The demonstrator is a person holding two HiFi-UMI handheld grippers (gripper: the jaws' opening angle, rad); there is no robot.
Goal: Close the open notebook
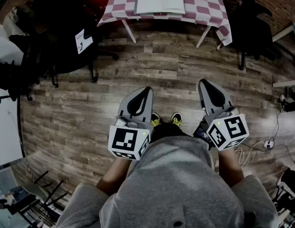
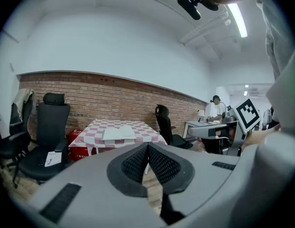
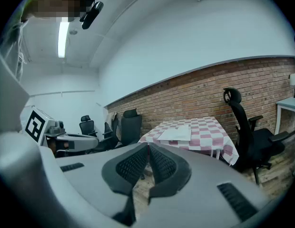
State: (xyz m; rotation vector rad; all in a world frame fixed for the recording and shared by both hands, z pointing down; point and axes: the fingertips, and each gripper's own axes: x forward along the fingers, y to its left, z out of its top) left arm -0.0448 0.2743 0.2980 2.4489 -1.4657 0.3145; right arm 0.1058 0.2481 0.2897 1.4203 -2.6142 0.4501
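Observation:
The open notebook [image 1: 159,1] lies flat with white pages up on a table with a red-and-white checked cloth [image 1: 204,6], far ahead at the top of the head view. It also shows in the left gripper view as the notebook [image 2: 119,133] and in the right gripper view as the notebook [image 3: 176,134]. My left gripper [image 1: 147,90] and right gripper [image 1: 202,83] are held out in front of my body over the wooden floor, well short of the table. Both are shut with nothing between their pads.
Black office chairs stand left of the table [image 1: 57,37] and right of it [image 1: 252,25]. A red crate [image 2: 77,141] sits under the table's left side. A brick wall [image 2: 104,99] runs behind. Cables and a power strip [image 1: 267,144] lie on the floor at the right.

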